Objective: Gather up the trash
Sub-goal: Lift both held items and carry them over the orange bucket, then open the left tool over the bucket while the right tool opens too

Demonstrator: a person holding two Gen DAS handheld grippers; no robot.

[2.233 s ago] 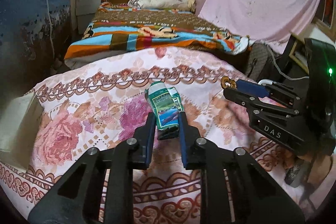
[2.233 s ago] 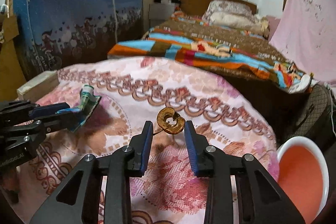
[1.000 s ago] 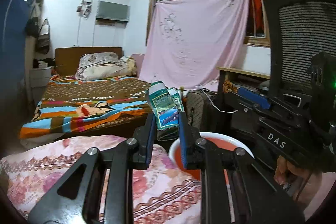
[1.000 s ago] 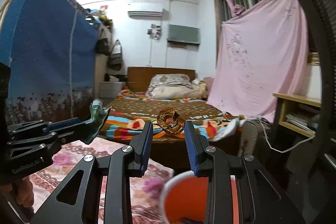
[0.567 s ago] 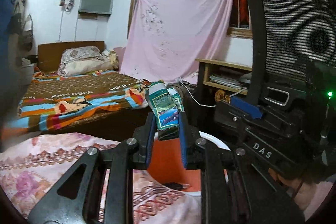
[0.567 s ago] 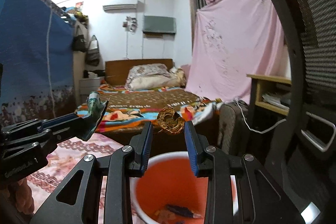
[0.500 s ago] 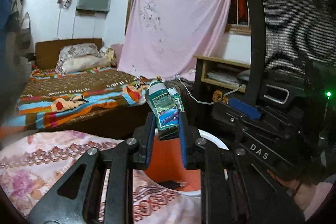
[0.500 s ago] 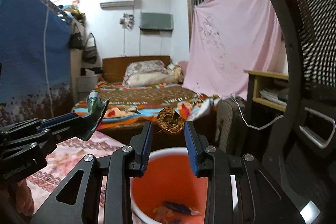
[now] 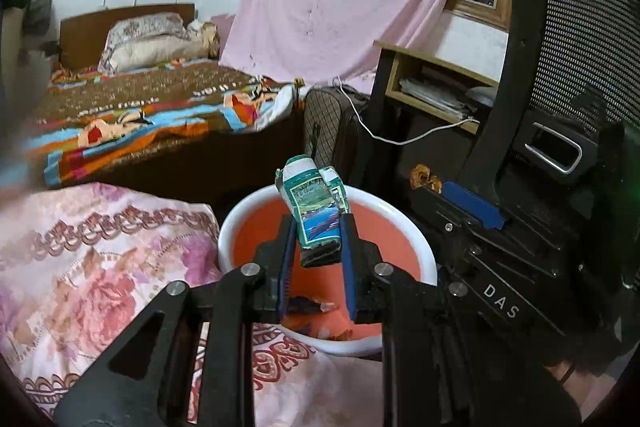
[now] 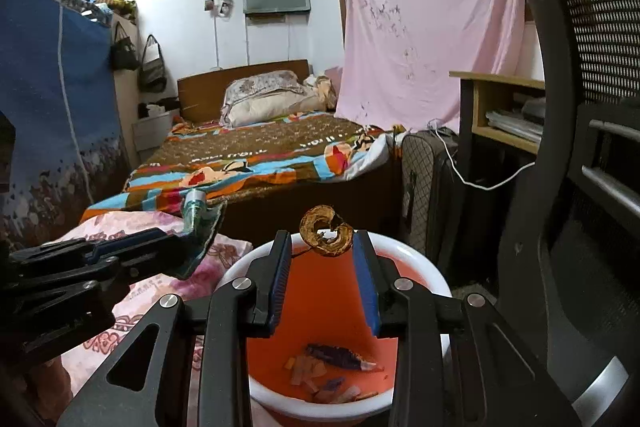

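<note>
My left gripper (image 9: 316, 247) is shut on a flattened green and blue carton (image 9: 314, 211) and holds it over the orange bin with a white rim (image 9: 236, 223). My right gripper (image 10: 322, 259) is shut on a curled brown peel (image 10: 326, 227) above the same bin (image 10: 416, 263). The left gripper with the carton (image 10: 200, 223) shows at the left of the right wrist view. The right gripper with the peel (image 9: 426, 179) shows at the right of the left wrist view. Several scraps (image 10: 336, 371) lie in the bin.
A pink floral cloth (image 9: 92, 251) covers the surface left of the bin. A black mesh chair (image 9: 580, 67) stands close on the right. A bed (image 10: 260, 155), a suitcase (image 9: 336, 135) and a wooden shelf (image 9: 432, 83) lie beyond.
Both grippers have lifted off the floral cloth and swung right with their loads. Both views have tilted down, so the bin's inside shows more fully under both.
</note>
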